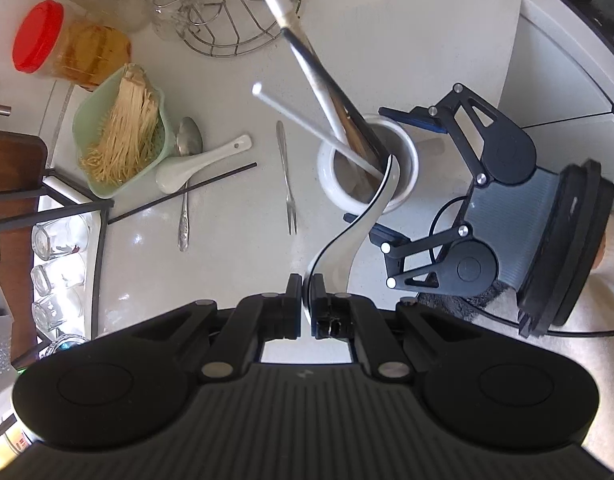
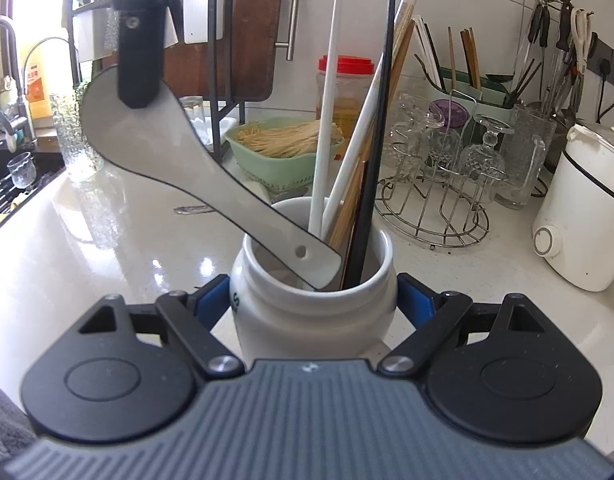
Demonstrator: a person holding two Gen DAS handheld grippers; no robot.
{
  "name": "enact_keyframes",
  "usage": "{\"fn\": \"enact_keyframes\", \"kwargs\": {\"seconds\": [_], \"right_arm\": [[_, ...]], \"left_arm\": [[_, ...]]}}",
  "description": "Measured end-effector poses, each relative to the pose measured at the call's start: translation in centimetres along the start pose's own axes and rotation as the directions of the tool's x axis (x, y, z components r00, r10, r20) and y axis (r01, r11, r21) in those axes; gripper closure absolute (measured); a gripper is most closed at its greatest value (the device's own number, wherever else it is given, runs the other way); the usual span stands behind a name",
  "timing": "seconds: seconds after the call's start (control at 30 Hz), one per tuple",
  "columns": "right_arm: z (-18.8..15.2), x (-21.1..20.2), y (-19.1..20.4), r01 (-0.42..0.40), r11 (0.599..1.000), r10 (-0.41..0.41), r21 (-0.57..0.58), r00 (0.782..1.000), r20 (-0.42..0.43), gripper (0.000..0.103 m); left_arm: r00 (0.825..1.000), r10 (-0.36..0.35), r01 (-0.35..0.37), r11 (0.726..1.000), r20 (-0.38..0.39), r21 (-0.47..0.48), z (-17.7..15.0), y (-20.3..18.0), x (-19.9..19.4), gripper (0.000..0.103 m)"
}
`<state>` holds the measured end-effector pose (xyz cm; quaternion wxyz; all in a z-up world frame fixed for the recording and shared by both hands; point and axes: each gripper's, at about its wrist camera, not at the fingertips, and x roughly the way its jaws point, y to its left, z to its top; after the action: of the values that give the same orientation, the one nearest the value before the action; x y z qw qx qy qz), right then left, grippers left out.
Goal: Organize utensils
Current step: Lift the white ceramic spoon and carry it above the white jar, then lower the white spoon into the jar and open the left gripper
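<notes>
The black-rimmed white ceramic spoon [image 1: 349, 236] is clamped by the left gripper [image 1: 306, 292]; the chopstick-crowded white ceramic jar [image 2: 313, 312] is clamped by the right gripper [image 2: 313, 300]. A steel fork [image 1: 286, 178] lies nearby.

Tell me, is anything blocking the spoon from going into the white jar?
Only partly: chopsticks crowd the far side of the white jar. The spoon, held by the left gripper, already has its handle tip over the free near side.

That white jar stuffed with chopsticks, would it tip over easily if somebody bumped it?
Probably somewhat. The white jar looks like thick glazed ceramic, so likely heavy and stable, but the long chopsticks lean well above its rim and could lever it. Its glossy surface may be slippery, which may be why the right gripper clamps both sides while the spoon goes in.
</notes>
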<state>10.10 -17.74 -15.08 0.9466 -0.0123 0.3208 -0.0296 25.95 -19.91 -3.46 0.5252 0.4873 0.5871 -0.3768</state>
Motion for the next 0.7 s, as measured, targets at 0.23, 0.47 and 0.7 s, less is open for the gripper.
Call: {"fn": "enact_keyframes", "kwargs": {"seconds": [0.23,0.47,0.7], "right_arm": [[0.0,0.0,-0.1,-0.015,1.000,0.015,-0.010,1.000,0.003,0.013],[0.3,0.2,-0.3,-0.027,0.999,0.027,-0.018,1.000,-0.011,0.013],[0.4,0.1,-0.3,-0.030,0.999,0.029,-0.018,0.999,-0.014,0.013]], "left_arm": [[1.000,-0.009,0.009,1.000,-0.023,-0.010,2.3,0.0,0.6,0.098],[0.999,-0.046,0.044,0.997,-0.019,-0.057,3.4,-0.4,1.6,0.098],[0.999,-0.045,0.045,0.995,0.008,-0.091,4.3,-0.4,2.1,0.098]]}}
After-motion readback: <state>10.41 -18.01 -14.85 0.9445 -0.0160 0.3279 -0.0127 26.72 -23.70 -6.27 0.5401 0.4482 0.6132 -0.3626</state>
